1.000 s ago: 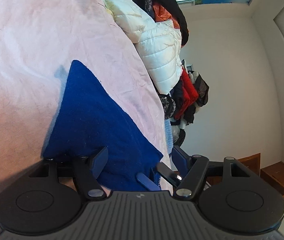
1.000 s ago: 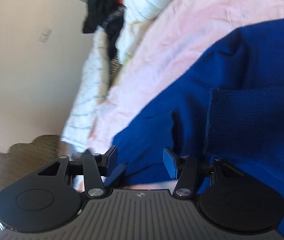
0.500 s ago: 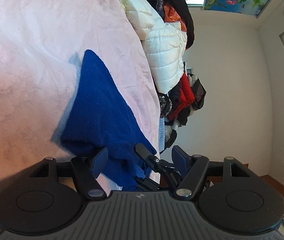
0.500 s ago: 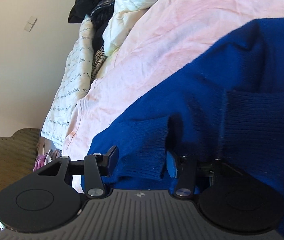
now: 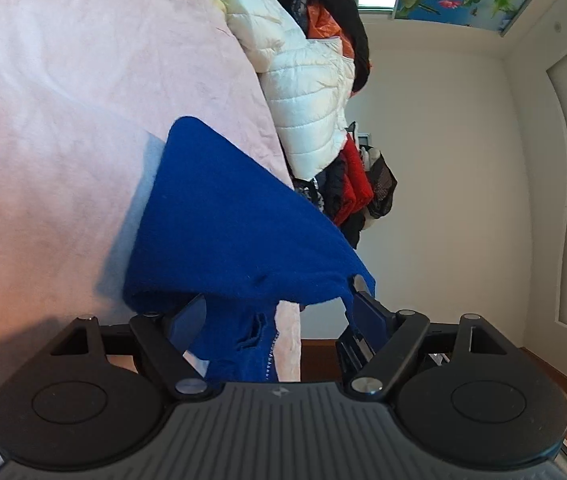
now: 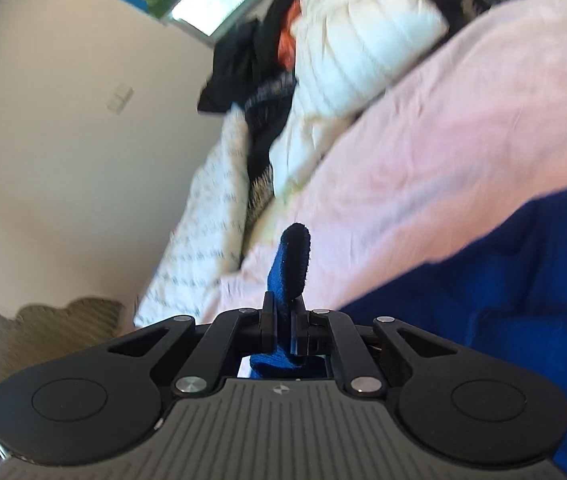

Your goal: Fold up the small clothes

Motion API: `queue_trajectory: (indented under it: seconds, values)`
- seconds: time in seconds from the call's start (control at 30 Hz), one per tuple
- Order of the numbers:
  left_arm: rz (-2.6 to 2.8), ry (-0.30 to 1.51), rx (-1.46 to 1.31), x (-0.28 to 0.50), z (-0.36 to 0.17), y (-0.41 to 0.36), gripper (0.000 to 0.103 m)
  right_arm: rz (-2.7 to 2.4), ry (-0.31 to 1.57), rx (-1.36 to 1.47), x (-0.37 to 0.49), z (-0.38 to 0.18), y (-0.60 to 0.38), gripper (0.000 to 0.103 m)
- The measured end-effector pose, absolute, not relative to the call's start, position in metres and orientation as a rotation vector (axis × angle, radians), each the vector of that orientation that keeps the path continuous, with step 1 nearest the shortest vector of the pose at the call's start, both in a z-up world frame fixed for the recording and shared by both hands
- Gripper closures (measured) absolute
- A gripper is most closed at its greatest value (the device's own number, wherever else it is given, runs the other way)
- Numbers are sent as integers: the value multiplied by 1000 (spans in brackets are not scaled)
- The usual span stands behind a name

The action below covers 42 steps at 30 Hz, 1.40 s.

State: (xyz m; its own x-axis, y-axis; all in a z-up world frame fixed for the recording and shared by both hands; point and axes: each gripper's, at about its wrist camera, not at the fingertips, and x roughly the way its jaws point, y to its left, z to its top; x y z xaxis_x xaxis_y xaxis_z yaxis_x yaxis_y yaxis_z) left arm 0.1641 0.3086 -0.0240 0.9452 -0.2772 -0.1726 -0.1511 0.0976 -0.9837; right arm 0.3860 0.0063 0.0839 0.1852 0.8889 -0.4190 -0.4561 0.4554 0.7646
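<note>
A blue knit garment (image 5: 235, 220) lies on the pink bedsheet (image 5: 63, 120), its near edge lifted and draped across the front of my left gripper (image 5: 279, 312). The left jaws stand wide and are opening; blue cloth hangs between them, and neither pad presses on it. In the right wrist view my right gripper (image 6: 282, 312) is shut on a ribbed edge of the blue garment (image 6: 293, 256), which sticks up beyond the fingertips. The rest of the garment (image 6: 523, 280) spreads at lower right on the sheet (image 6: 443, 140). This view is blurred.
A white puffer jacket (image 5: 303, 80) and dark, red and orange clothes (image 5: 355, 188) are piled along the bed's far side. A white printed quilt (image 6: 211, 216) hangs off the bed beside a scalloped wooden board (image 6: 63, 312). Wooden floor (image 5: 563, 380) lies below.
My right gripper has closed on the garment's ribbed edge and risen with it. The left jaws have spread wider, and the garment's near edge now hangs lifted in front of them.
</note>
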Motion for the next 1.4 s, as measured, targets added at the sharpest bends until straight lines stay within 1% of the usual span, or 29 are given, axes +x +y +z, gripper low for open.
queue_trajectory:
  seconds: [0.1,0.23,0.4,0.53,0.7,0.83,0.93,1.07,1.2,1.3,1.4]
  values:
    - [-127,355,-1481,176,-18,296,20,976,904,604,389,99,-49,92]
    - [-157,384,-1491,198,-20,275,20,902,817,694,382,105,-141,92]
    - [-196,446,-1464,233,-19,250,20,740,773,758,378,94,-239,92]
    - [-219,465,-1420,254,-10,235,20,668,746,799,375,83,-284,92]
    - [-237,486,-1380,261,-4,216,20,639,714,829,371,74,-315,92]
    - [-255,500,-1359,260,-3,199,20,640,725,832,378,74,-323,92]
    - [-231,475,-1322,247,-2,175,20,707,711,810,386,96,-302,92]
    - [-244,460,-1276,247,-1,137,20,838,646,779,389,147,-266,92]
    - [-252,475,-1355,265,-11,121,20,929,543,782,384,197,-256,92]
    - [-176,443,-1319,280,-13,124,20,933,478,797,373,213,-280,92]
    - [-25,405,-1268,293,-16,144,20,857,474,825,362,195,-321,92]
